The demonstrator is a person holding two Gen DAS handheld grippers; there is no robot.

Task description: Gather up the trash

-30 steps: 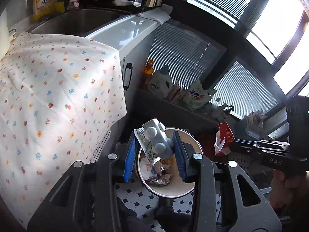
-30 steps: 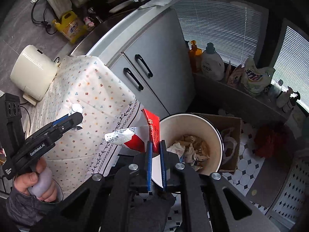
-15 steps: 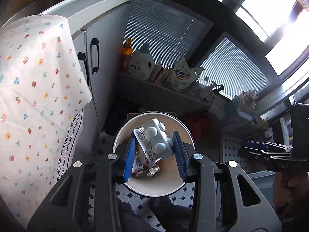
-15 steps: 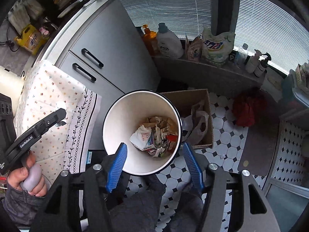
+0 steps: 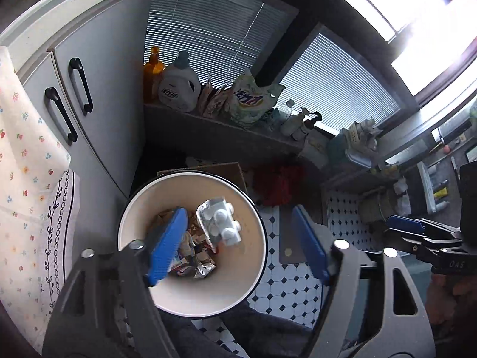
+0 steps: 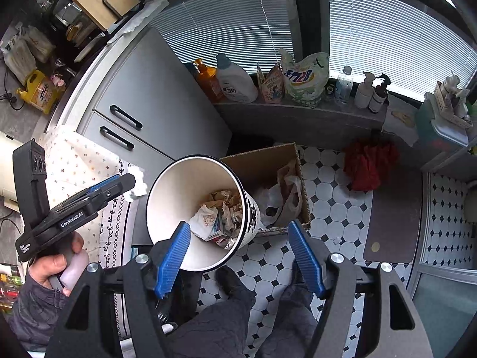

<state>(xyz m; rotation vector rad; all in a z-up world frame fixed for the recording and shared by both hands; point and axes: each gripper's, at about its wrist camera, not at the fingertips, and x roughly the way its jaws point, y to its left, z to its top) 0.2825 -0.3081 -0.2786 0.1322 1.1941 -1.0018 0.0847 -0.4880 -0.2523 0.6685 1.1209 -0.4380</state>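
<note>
A white trash bin (image 5: 256,223) with a dark rim stands on the tiled floor and holds crumpled wrappers and paper (image 6: 219,220). My left gripper (image 5: 238,238) is open right above the bin. A silver pill blister pack (image 5: 219,222) is loose in the air over the bin's mouth, between the spread fingers and touching neither. My right gripper (image 6: 240,246) is open and empty above the bin's (image 6: 167,188) near rim. In the right wrist view the left gripper (image 6: 119,183) shows at the left with something white at its tip.
A cardboard box (image 6: 268,161) with plastic bags stands behind the bin. Grey cabinets (image 6: 155,95) and a floral cloth (image 5: 23,155) are at the left. Detergent bottles (image 6: 235,80) line a low ledge under the blinds. A red rag (image 6: 369,161) lies on the floor.
My left gripper opened and let go of the blister pack, which now falls into the bin. My right gripper, open since dropping the red wrapper, stayed over the bin.
</note>
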